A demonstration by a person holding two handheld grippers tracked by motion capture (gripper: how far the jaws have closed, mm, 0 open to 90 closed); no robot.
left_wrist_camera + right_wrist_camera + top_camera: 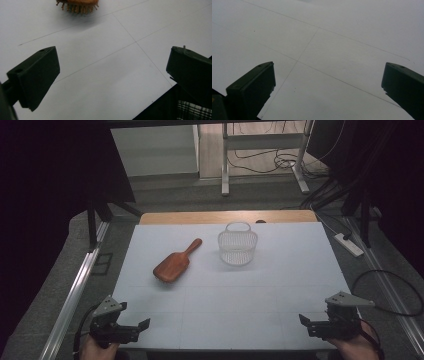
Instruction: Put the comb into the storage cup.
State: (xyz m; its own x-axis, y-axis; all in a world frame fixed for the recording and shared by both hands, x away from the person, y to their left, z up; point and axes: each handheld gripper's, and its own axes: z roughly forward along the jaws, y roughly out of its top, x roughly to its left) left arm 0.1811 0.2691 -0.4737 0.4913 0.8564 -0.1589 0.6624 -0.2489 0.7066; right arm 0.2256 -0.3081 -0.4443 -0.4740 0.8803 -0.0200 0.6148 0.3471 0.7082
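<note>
Left gripper (pixel 134 329): near-left corner of the white table (pixel 225 320), jaws spread wide, nothing between them.
Hairbrush (pixel 175 264): wooden, bristles down, left of the table's middle, handle angled toward the far right; well apart from both grippers, nearer the left one. In the left gripper view its bristles (pixel 77 6) show at the top edge.
Basket (pixel 237 245): clear plastic, upright, just right of the brush, not touching it.
Right gripper (pixel 312 325): near-right corner, jaws wide apart, holding nothing.
Path: bare tabletop lies between grippers and brush.
Writing: none readable.

Wooden hairbrush (pixel 175 263) bristles-down, just left of wire basket (pixel 237 246).
</note>
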